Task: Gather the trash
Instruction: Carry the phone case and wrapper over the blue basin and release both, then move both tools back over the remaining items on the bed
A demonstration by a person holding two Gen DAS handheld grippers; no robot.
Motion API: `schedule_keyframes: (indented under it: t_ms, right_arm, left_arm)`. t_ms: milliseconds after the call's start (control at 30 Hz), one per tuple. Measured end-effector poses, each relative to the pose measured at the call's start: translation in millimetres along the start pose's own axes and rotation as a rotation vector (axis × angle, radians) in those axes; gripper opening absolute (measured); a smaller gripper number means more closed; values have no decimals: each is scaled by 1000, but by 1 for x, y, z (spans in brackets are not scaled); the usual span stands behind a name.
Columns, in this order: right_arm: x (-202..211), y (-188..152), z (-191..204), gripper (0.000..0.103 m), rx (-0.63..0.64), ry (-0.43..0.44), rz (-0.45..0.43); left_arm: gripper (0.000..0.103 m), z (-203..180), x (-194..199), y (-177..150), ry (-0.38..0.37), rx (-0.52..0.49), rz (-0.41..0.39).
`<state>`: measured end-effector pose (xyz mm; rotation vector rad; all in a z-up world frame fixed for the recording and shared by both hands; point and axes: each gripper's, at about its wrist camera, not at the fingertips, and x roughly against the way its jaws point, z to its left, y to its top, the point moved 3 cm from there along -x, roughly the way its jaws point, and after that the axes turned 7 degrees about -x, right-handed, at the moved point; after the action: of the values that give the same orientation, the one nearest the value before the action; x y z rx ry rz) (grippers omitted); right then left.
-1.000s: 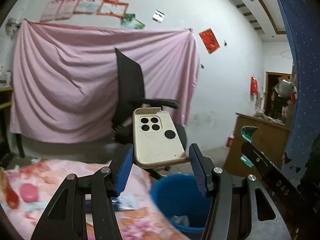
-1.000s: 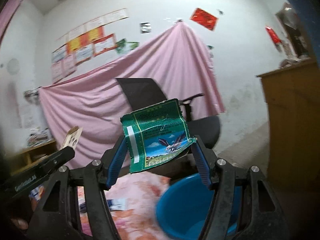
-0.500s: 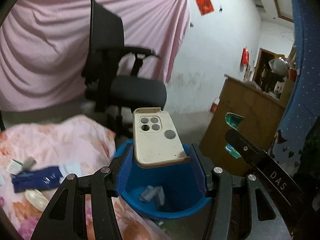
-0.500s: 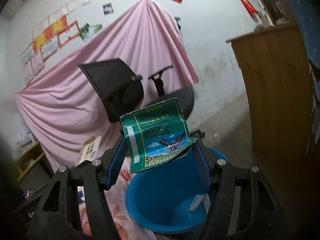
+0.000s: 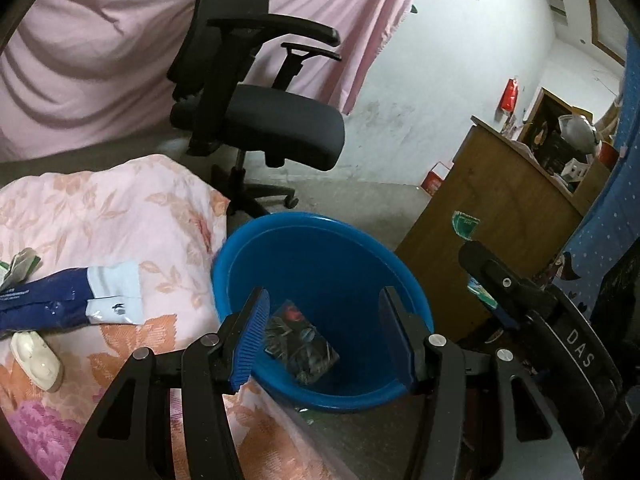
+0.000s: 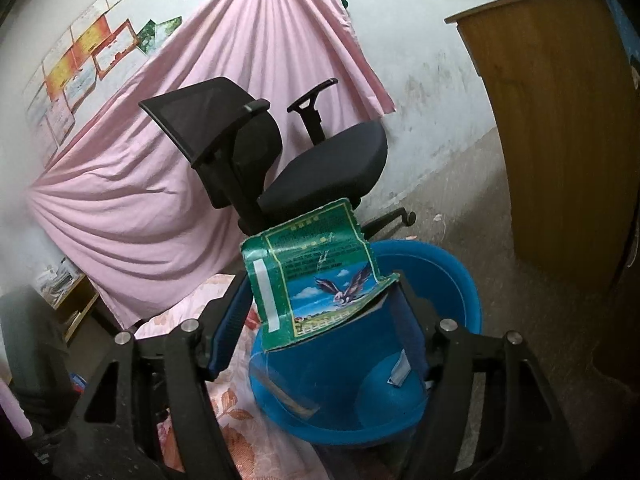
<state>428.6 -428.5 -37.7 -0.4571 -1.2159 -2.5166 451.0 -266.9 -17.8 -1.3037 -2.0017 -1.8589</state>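
Both grippers are over the blue bucket [image 5: 320, 248] to drop trash in: my left gripper [image 5: 324, 340] is spread and empty, aimed down at the dark wrapper [image 5: 300, 344] lying in the bucket. Right gripper [image 6: 316, 316], tilted down over the rim, has just been opening, green packet [image 6: 312, 276] between the jaws, looks barely caught

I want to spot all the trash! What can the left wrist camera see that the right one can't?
Only left wrist: a small white object on the flowery cloth, and a dark wrapper inside the blue bucket. Only right wrist: certificates on the wall. Both: the bucket, the black chair, the green packet.
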Motion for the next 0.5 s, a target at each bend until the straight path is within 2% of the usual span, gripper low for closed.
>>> schedule_keyframes:
  t_ms: [200, 367, 500]
  right_arm:
    - [1, -2, 2, 102, 10, 5, 4]
    - [4, -5, 16, 103, 59, 31, -13]
    - [12, -8, 35, 103, 121, 70, -53]
  left_arm:
    - [58, 13, 22, -1, 28, 26, -50]
    - [59, 22, 46, 0, 77, 13, -105]
    - [73, 31, 69, 0, 119, 2, -167]
